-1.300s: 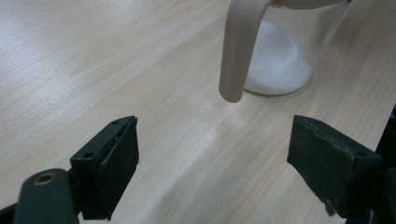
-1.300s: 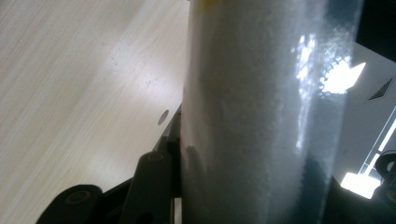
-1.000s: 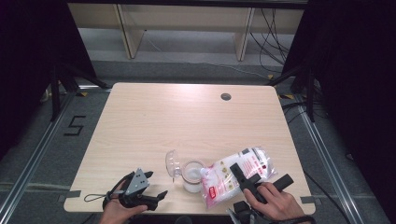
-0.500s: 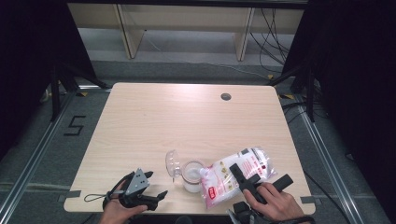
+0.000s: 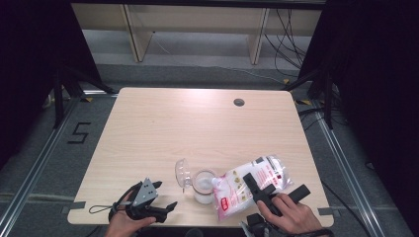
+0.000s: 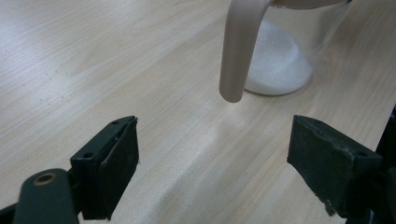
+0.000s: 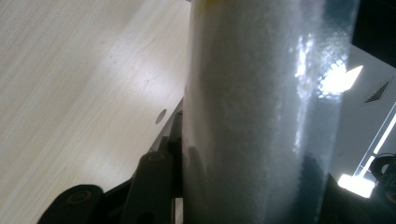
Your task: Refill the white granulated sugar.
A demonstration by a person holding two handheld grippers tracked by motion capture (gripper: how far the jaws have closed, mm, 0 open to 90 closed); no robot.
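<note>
The right gripper (image 5: pixel 260 190) clamped the clear plastic bag of white granules (image 5: pixel 249 185), tilted over the clear glass jar (image 5: pixel 203 185); the pour should stay slow. The left gripper (image 5: pixel 157 200) rested open.

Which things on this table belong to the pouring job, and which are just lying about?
In the job:
- bag of white granules, clamped in the right gripper
- glass jar, partly filled
- jar's open lid

Lying about:
- left gripper, jaws open, idle
- table's round hole
</note>
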